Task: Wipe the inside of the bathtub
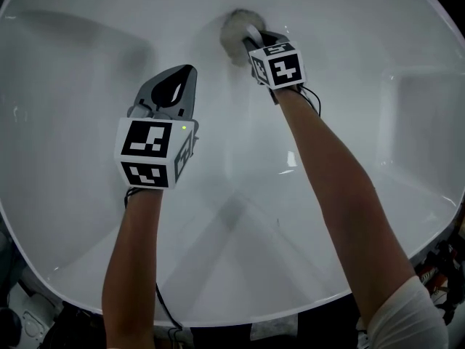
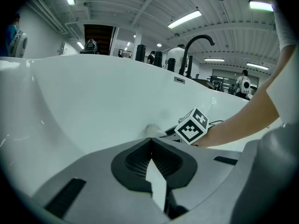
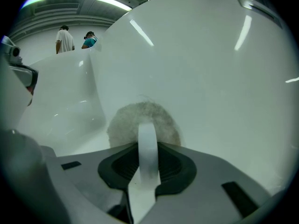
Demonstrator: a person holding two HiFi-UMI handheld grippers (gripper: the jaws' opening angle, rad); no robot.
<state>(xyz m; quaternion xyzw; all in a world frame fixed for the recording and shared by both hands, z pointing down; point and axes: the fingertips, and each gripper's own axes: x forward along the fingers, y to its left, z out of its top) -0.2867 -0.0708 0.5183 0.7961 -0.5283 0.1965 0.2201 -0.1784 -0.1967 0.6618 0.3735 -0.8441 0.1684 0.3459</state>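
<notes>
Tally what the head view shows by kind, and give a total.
bathtub: 1
grippers: 2, the left gripper and the right gripper
pad: 1
total: 4

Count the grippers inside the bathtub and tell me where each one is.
2. The left gripper hovers shut and empty over the middle of the bathtub. The right gripper is farther in, clamping the strap of a fluffy round pad at the far wall.
</notes>
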